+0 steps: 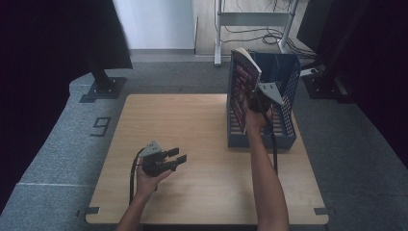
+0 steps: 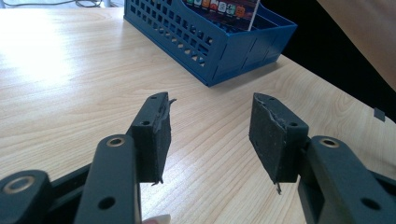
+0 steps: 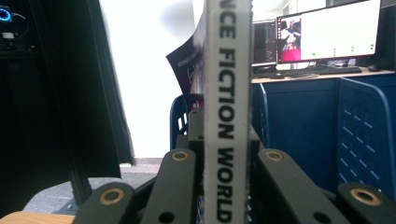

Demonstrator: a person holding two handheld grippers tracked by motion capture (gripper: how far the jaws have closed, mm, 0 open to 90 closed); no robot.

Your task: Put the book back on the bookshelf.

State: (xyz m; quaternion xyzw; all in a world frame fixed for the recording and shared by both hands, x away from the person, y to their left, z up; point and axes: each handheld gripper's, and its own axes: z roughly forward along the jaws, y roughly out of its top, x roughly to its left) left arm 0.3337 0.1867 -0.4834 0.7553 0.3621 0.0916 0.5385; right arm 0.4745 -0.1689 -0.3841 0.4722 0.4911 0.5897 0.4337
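Note:
A paperback book (image 1: 243, 86) with a dark cover stands upright over the left side of a blue slotted file rack (image 1: 284, 120). My right gripper (image 1: 257, 103) is shut on the book; in the right gripper view its white spine (image 3: 227, 107) rises between the two jaws, with the rack's blue walls (image 3: 364, 135) behind it. My left gripper (image 1: 174, 159) rests low over the table's near left part, open and holding nothing. In the left gripper view its pads (image 2: 156, 135) stand apart above bare wood, and the rack (image 2: 219, 42) lies ahead.
The wooden table (image 1: 192, 130) carries the rack at its far right. Dark curtains and stand bases flank the table. A metal frame with cables stands on the floor behind. Monitors glow beyond the rack in the right gripper view.

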